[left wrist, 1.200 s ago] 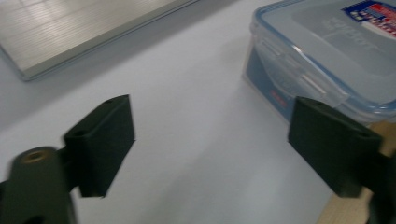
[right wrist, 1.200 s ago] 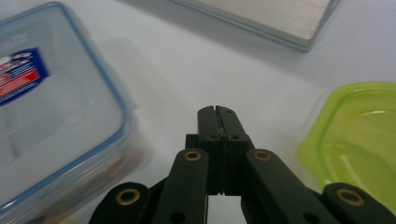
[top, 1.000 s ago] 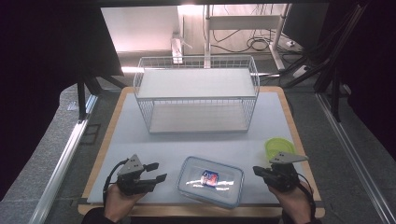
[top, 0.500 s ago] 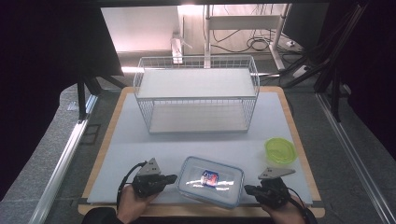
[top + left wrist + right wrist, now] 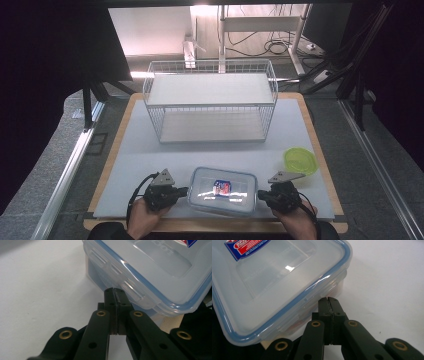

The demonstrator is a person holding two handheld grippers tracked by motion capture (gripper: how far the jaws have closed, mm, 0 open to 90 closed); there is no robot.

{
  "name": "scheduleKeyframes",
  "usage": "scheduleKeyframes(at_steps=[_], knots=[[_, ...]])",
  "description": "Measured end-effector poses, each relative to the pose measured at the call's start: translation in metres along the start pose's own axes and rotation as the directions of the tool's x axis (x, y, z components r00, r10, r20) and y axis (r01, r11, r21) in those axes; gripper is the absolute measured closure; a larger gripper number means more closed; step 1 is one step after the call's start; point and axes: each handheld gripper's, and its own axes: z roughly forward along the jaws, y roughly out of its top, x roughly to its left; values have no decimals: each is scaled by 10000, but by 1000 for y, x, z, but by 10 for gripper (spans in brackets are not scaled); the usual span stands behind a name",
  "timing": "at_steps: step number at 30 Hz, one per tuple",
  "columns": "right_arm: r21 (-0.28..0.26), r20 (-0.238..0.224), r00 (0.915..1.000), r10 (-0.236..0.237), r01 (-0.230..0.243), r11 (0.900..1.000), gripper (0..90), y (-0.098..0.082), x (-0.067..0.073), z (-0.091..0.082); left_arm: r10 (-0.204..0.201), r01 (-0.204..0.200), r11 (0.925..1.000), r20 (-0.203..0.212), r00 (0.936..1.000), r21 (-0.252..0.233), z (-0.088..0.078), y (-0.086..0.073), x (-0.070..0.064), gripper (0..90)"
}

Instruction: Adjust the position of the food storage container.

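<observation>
Lidded plastic food container lies flat between the two grippers on the white mat, at the near edge of the table. Largest of what surrounds it is the white wire basket, well beyond both sets of jaws at the far side of the mat. A lime-green lid lies on the mat just beyond the right gripper, apart from it. Nothing stands between either gripper and the container.

The container is a clear rectangular box with rounded corners, a blue seal running under the lid's rim, clear snap flaps on its sides, and a red-and-blue label on top.

The left gripper has just brought its jaws together; they stand pressed pad to pad with nothing between them, their tips right at a snap flap on the container's side. The right gripper's jaws are likewise together and empty, tips just under the lid's rim at the opposite side.
</observation>
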Motion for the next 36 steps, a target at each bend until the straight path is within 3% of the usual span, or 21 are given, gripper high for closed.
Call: scheduleKeyframes(at_steps=[7, 15, 23, 32, 36], knots=[[27, 258, 9997, -31, 30, 10000, 900, 16, -4, 14, -350, 351, 9994, -511, 9981, 15, -1, 3, 6, 900], [-1, 448, 9989, -110, 110, 9999, 900, 35, -8, 30, -916, 923, 9957, -1047, 9903, 19, 1, 10, 20, 900], [11, 490, 9987, -135, 134, 9999, 900, 52, -13, 44, -1082, 1096, 9940, -1429, 9838, 18, 2, 14, 33, 900], [-10, 890, 9955, -316, 318, 9995, 900, 68, -22, 56, -743, 776, 9969, -1917, 9786, 97, 12, 29, 51, 900], [-100, 724, 9964, -446, 455, 9989, 900, 65, -23, 55, -759, 763, 9971, -1750, 9816, -50, 8, 26, 51, 900]])
